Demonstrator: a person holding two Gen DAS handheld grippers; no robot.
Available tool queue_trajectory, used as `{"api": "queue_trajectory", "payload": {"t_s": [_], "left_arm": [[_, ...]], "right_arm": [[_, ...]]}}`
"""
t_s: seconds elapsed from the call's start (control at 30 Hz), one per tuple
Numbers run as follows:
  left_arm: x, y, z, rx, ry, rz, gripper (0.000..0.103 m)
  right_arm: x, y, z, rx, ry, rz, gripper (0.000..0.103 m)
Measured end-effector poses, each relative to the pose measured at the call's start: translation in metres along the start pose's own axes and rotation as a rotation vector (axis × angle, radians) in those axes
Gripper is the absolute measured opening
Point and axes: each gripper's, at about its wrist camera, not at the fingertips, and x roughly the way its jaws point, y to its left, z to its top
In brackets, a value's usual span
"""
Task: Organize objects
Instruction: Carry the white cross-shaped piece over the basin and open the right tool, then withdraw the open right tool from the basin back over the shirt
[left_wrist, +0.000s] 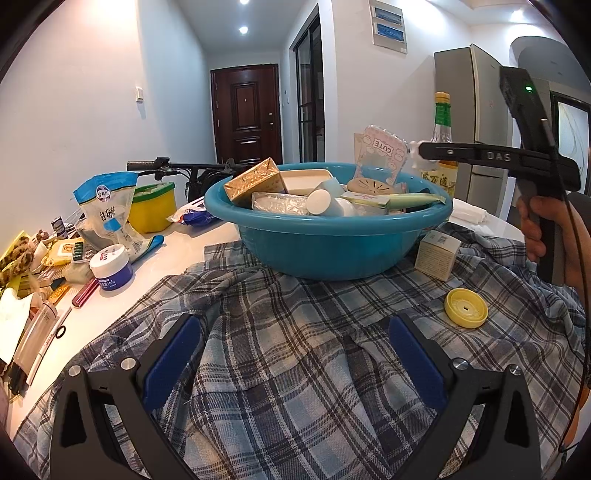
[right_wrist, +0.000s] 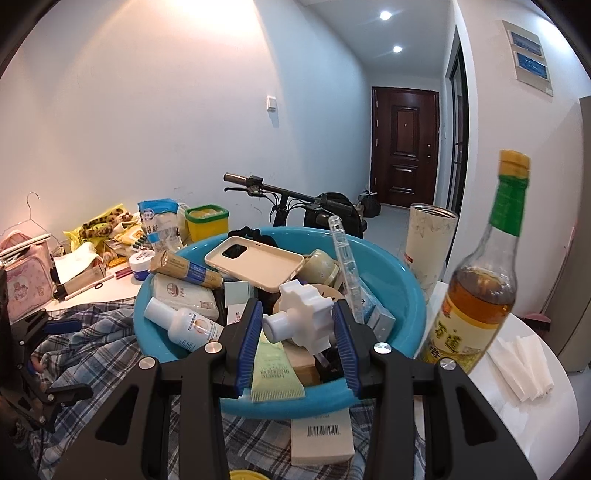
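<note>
A blue basin (left_wrist: 332, 251) stands on a plaid shirt (left_wrist: 280, 387), filled with a phone case (right_wrist: 255, 262), small bottles, tubes and boxes. My right gripper (right_wrist: 297, 314) hovers over the basin (right_wrist: 147, 295), shut on a white star-shaped plastic knob (right_wrist: 301, 317). In the left wrist view that gripper (left_wrist: 421, 149) reaches in from the right with the knob (left_wrist: 414, 153) at its tip, above the basin's far rim. My left gripper (left_wrist: 295, 328) stays low over the shirt, open, with nothing between its blue pads. A yellow lid (left_wrist: 466, 308) and a small cream box (left_wrist: 437, 254) lie on the shirt.
A glass bottle of amber liquid (right_wrist: 480, 288) and a tall tumbler (right_wrist: 430, 251) stand right of the basin. Folded tissues (right_wrist: 524, 369) lie on the white table. Packets, a sugar bag (left_wrist: 107, 206), a yellow tub (left_wrist: 153, 206) and a white jar (left_wrist: 110, 266) crowd the left.
</note>
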Motion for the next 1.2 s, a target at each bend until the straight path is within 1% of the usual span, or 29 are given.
{"api": "queue_trajectory", "payload": {"t_s": [0.13, 0.2, 0.23, 0.27, 0.33, 0.4, 0.47, 0.6, 0.7, 0.83, 0.9, 1.03, 1.1, 1.2], "left_arm": [[0.0, 0.0, 0.0, -0.001, 0.001, 0.0, 0.103], [0.0, 0.0, 0.0, -0.002, 0.001, -0.001, 0.103], [0.0, 0.0, 0.0, -0.002, 0.001, -0.001, 0.103], [0.0, 0.0, 0.0, -0.001, 0.001, 0.0, 0.103], [0.0, 0.0, 0.0, -0.001, 0.001, -0.001, 0.103], [0.0, 0.0, 0.0, -0.002, 0.001, -0.001, 0.103], [0.0, 0.0, 0.0, -0.002, 0.002, -0.001, 0.103], [0.0, 0.0, 0.0, 0.0, 0.0, -0.001, 0.103], [0.001, 0.0, 0.0, 0.0, 0.002, -0.001, 0.103], [0.001, 0.0, 0.0, -0.001, 0.002, 0.0, 0.103], [0.001, 0.0, 0.0, 0.0, 0.001, 0.0, 0.103], [-0.001, -0.001, -0.001, 0.01, -0.005, 0.006, 0.103], [-0.001, -0.002, -0.001, 0.018, -0.007, 0.007, 0.103], [-0.001, -0.003, -0.001, 0.024, -0.006, 0.003, 0.103]], "right_arm": [[0.013, 0.002, 0.001, -0.013, 0.02, -0.002, 0.039], [0.019, 0.003, 0.0, -0.019, 0.035, 0.005, 0.041], [0.022, 0.004, 0.0, -0.021, 0.041, 0.003, 0.053], [0.024, 0.004, -0.001, -0.022, 0.047, -0.002, 0.076], [0.022, 0.004, -0.002, -0.019, 0.038, -0.032, 0.095], [0.016, 0.003, -0.001, -0.017, 0.016, -0.037, 0.096], [0.009, 0.001, 0.0, -0.011, 0.015, -0.044, 0.102], [-0.016, 0.0, -0.001, 0.0, 0.006, -0.028, 0.103], [-0.044, 0.005, -0.008, -0.012, -0.008, -0.029, 0.103], [-0.085, 0.014, -0.024, -0.019, -0.031, -0.023, 0.103], [-0.101, 0.02, -0.039, -0.025, -0.039, -0.018, 0.103], [-0.109, 0.026, -0.074, -0.039, -0.034, -0.003, 0.103], [-0.103, 0.027, -0.089, -0.051, -0.03, -0.012, 0.103], [-0.091, 0.023, -0.102, -0.022, -0.011, 0.008, 0.103]]}}
